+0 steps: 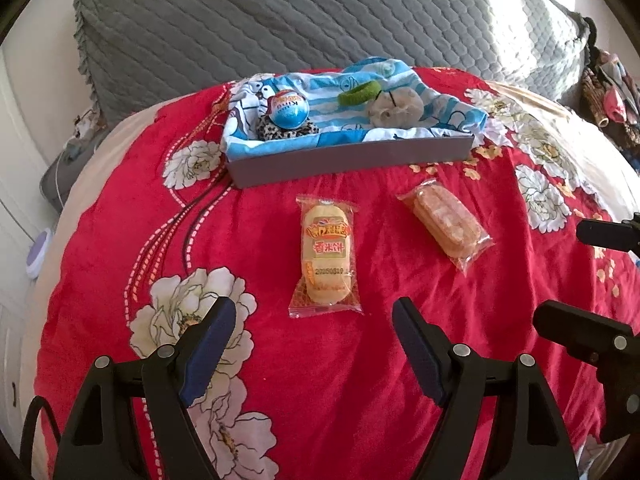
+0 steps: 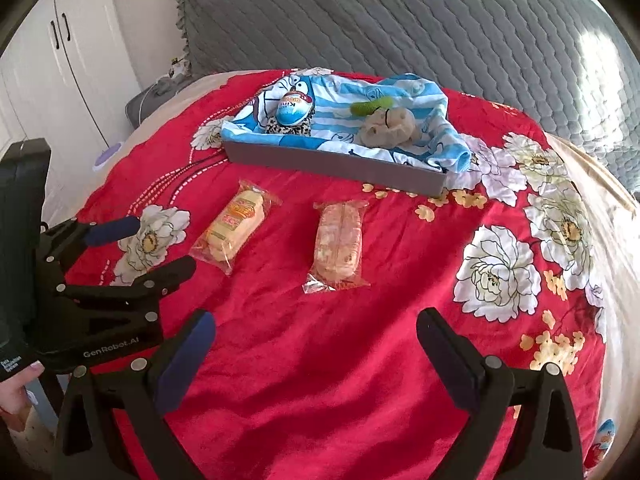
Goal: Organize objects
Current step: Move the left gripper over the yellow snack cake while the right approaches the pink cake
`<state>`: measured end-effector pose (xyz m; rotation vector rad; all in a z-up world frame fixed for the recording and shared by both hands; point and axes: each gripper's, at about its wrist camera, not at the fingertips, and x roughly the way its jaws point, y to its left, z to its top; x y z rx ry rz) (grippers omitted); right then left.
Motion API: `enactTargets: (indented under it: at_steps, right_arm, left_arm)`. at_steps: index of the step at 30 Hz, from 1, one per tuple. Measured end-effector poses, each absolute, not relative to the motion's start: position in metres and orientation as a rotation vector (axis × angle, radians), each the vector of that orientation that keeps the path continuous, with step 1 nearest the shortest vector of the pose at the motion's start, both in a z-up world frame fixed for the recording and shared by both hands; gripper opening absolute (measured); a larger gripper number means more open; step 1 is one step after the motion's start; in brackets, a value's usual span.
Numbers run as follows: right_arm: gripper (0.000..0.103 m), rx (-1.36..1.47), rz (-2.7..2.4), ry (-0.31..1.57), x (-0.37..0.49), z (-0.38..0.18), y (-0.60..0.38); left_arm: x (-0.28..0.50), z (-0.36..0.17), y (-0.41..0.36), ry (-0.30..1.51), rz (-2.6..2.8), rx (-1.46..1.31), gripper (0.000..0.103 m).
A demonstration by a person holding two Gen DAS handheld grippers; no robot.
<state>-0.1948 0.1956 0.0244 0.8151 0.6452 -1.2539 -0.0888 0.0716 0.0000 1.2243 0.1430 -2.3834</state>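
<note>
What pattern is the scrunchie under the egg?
Leopard print scrunchie, beneath the blue egg; clearest in left wrist view.

Red floral bedspread [image 1: 320,380], grey quilted pillow [image 1: 280,20], white wardrobe [image 2: 60,60]

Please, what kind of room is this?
Most likely a bedroom: a red flowered blanket covers what looks like a bed, a grey quilted pillow lies behind it, and white cupboard doors stand nearby.

Glossy plastic snack wrapper [image 1: 326,256]; plush red blanket [image 1: 340,380]
</note>
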Motion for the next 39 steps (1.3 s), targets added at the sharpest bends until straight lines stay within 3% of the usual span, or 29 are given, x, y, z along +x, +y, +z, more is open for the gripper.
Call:
enactTargets:
  at_steps: [39]
  right_arm:
    - [0.101, 0.921, -1.287, 0.684, -0.203, -0.027, 0.131]
  left_arm:
    - [-0.144, -0.038, 0.035, 0.162, -2.381, 1.301, 0.082]
